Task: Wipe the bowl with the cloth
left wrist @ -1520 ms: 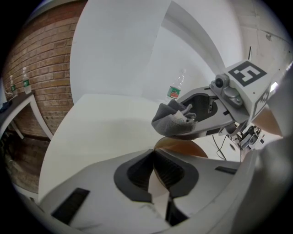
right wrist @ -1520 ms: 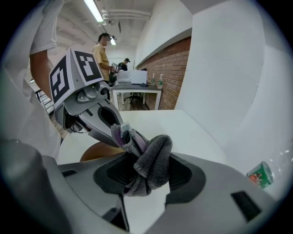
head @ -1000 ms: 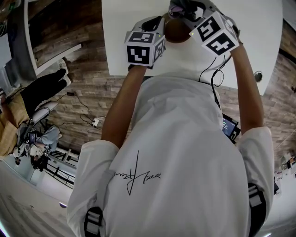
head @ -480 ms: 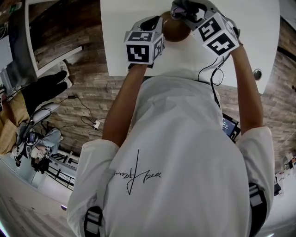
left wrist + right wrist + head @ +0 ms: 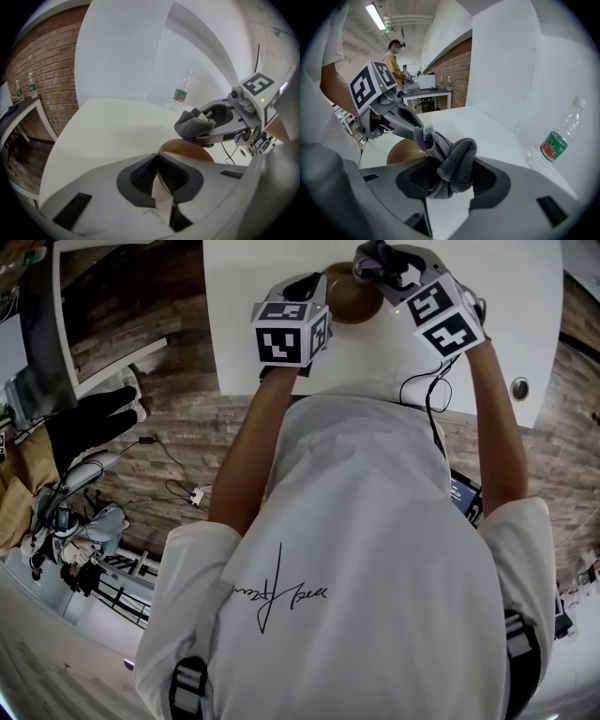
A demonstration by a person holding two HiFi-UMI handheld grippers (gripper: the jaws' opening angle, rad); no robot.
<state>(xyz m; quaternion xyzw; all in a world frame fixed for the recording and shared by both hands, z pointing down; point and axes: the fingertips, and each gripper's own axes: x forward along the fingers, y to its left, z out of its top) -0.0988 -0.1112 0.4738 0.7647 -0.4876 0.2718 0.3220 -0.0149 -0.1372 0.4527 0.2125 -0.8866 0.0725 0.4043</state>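
Right tool (image 5: 451, 180) slightly shifted over bowl (image 5: 187, 150), tight on cloth (image 5: 452, 164), its length along the jaws; left tool (image 5: 157, 176) tight on rim (image 5: 161, 185).

- I am the left gripper (image 5: 157, 161), jaws nearly together, pads pinching the near rim of the brown bowl (image 5: 190, 150).
- The white table (image 5: 93, 131) spreads beneath and beyond it.
- Past it, on my right, the right gripper (image 5: 208, 130) grips a grey cloth (image 5: 192, 125), bunched just above the bowl's far rim; it may be touching, but I cannot tell.
- A bottle (image 5: 181, 93) with a green label stands upright further back, near the white wall (image 5: 122, 47).
- A brick wall (image 5: 42, 65) runs along the left.
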